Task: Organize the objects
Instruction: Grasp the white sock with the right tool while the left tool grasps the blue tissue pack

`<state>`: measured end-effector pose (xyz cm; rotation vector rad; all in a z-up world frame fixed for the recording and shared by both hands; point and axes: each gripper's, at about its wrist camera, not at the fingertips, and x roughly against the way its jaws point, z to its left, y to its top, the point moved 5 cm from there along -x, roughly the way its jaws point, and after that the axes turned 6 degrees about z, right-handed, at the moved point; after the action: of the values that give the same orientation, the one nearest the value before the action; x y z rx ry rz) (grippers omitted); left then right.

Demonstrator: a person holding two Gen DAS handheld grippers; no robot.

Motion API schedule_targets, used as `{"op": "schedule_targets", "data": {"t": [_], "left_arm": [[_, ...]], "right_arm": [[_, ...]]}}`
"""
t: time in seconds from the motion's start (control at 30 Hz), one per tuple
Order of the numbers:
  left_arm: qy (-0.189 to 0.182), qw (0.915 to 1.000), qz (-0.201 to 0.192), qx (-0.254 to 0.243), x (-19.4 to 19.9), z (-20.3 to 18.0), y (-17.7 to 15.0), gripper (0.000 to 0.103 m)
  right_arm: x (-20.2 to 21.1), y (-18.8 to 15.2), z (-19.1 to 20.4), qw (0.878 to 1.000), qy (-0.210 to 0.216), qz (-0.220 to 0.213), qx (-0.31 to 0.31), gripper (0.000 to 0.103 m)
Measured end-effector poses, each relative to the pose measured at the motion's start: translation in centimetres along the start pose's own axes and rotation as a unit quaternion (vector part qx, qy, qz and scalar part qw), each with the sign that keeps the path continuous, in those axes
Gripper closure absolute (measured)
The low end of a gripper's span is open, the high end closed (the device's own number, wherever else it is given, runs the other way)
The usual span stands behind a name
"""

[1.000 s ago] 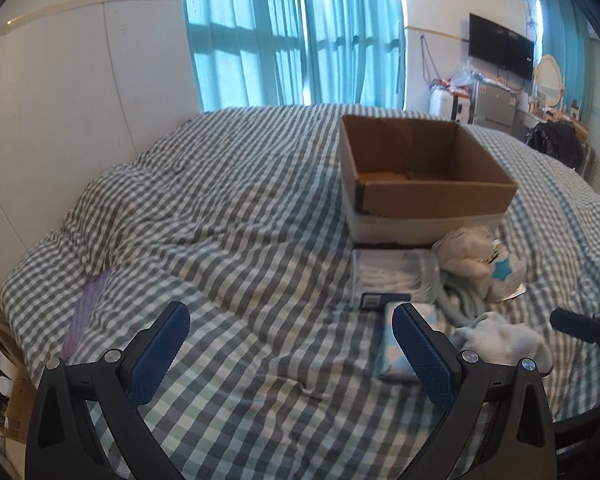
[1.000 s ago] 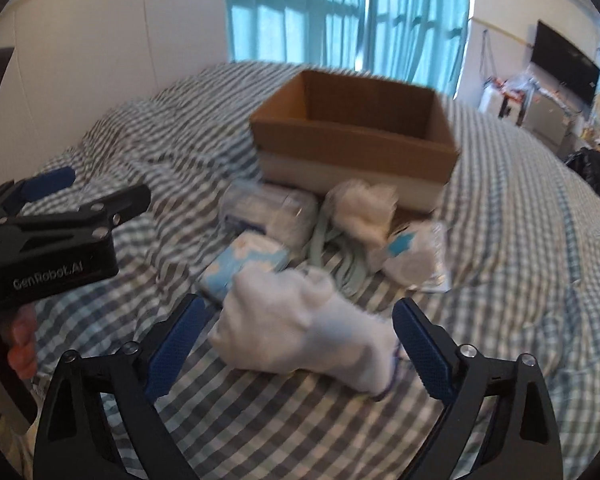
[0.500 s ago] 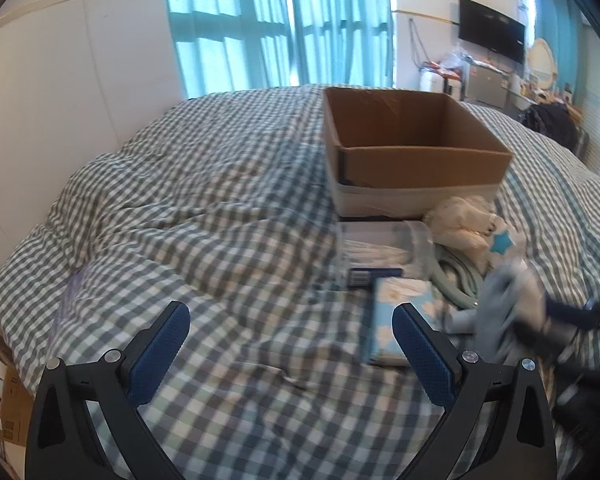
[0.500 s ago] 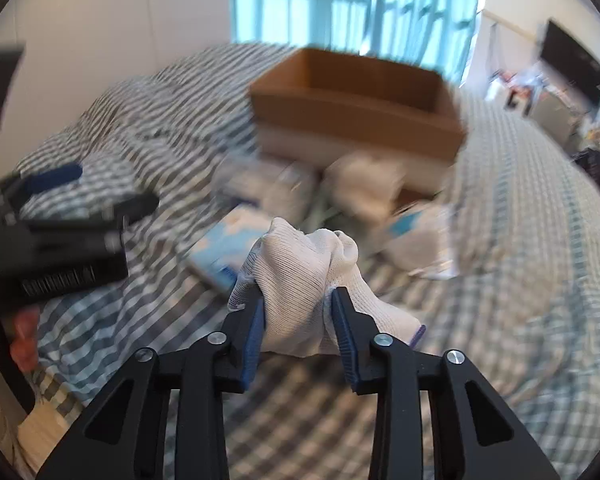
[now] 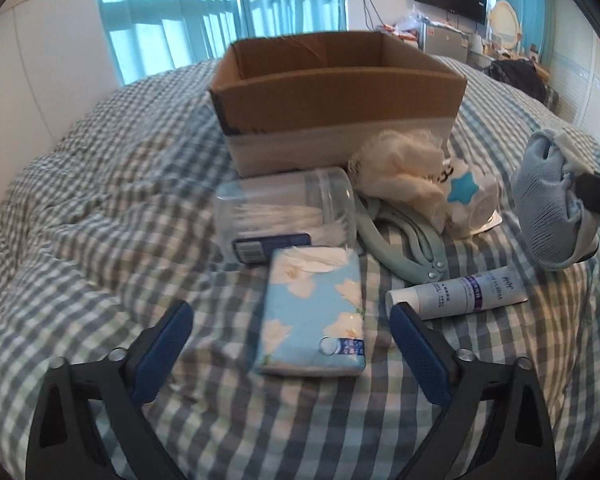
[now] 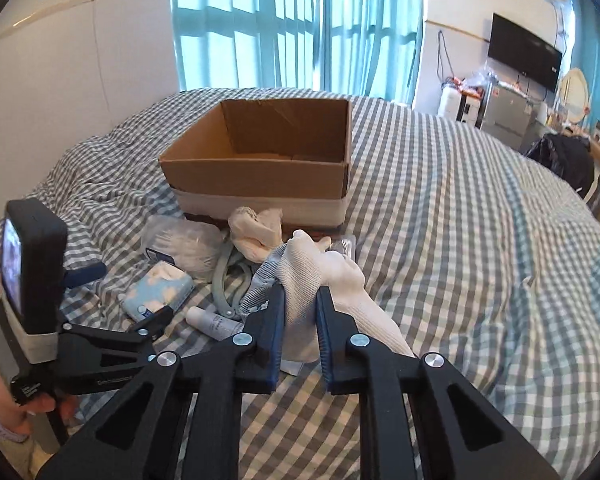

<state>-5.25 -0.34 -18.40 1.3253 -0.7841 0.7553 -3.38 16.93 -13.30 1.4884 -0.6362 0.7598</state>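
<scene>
Objects for sorting lie in a loose cluster on the checked bedcover (image 5: 100, 200), directly in front of the near wall of the cardboard box (image 5: 340, 92), so each one needs only a short carry over that wall. The right gripper (image 6: 300, 300) is clenched on the white knit glove (image 6: 320, 276), pinching a fold of the fabric between both pads; the remainder of the glove drapes to the right of the jaws. The pinch on bunched fabric appears chosen because a soft item offers no rigid edge. In the left wrist view the glove hangs clear of the bed at the right edge. The left gripper (image 5: 290, 344) holds nothing; its jaws are closing from a wide spread, with the blue floral tissue pack (image 5: 314, 312) lying between and just beyond them, pads not yet touching it. Behind the pack lies a clear plastic jar (image 5: 284, 216) on its side, apparently holding cotton swabs. To the right are pale green scissors (image 5: 404, 248), a white tube (image 5: 456, 294), a crumpled white cloth (image 5: 400, 168) and a star-marked packet (image 5: 466, 196). The box interior shows bare cardboard where visible; nothing is seen inside it, though its near floor is hidden.
</scene>
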Motion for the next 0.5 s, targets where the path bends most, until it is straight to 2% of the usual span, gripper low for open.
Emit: {"op": "schedule_targets", "data": {"t": [0.2, 0.33, 0.5], "left_arm": [[-0.021, 0.9989, 0.037, -0.019, -1.9, -1.1, -0.7, 0.028], [-0.028, 0.9988, 0.035, -0.020, -1.2, -1.2, -0.8, 0.049], [-0.030, 0.9992, 0.018, -0.017, 1.0, -0.9, -0.9, 0.049]], "right_arm": [[-0.7, -0.2, -1.0, 1.000, 0.012, 0.001, -0.013, 0.089], [-0.6, -0.5, -0.7, 1.000, 0.007, 0.002, -0.008, 0.089], [0.8, -0.5, -0.1, 1.000, -0.003, -0.011, -0.002, 0.089]]}}
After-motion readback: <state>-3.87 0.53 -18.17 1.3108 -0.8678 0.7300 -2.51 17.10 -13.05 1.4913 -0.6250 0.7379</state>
